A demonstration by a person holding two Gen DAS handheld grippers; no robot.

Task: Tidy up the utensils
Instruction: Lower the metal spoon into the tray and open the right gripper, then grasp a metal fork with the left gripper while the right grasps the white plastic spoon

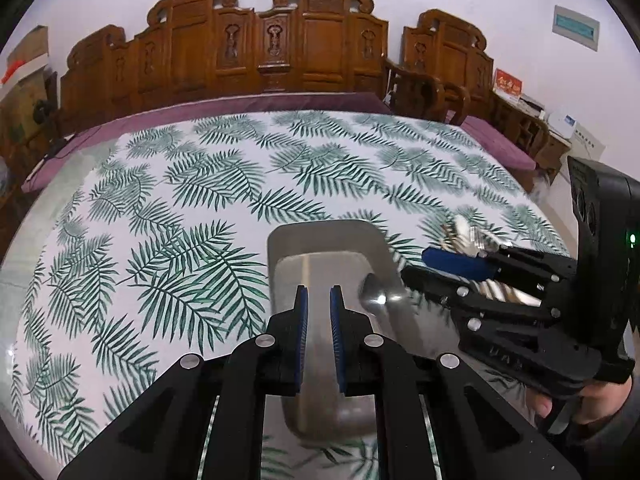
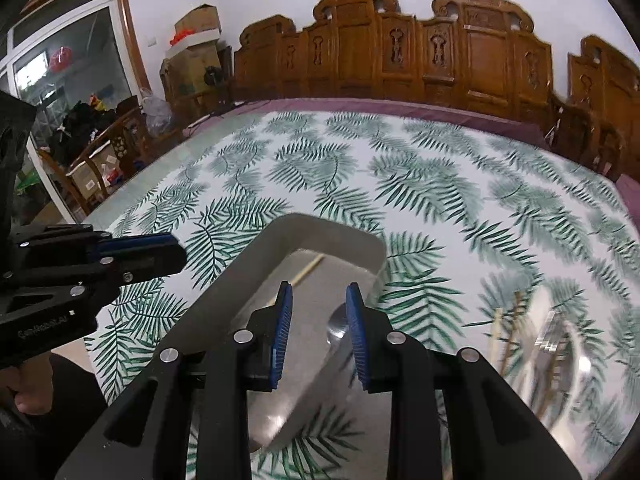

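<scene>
Spoon [image 1: 378,294] at right gripper [image 2: 320,334] fingertips — over tray [image 1: 288,244]

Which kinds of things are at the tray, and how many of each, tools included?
tray: 1
tools: 2, left tool, right tool
spoon: 1, in right tool
chopstick: 1, in tray
total: 5
Blurred pile not counted.
</scene>
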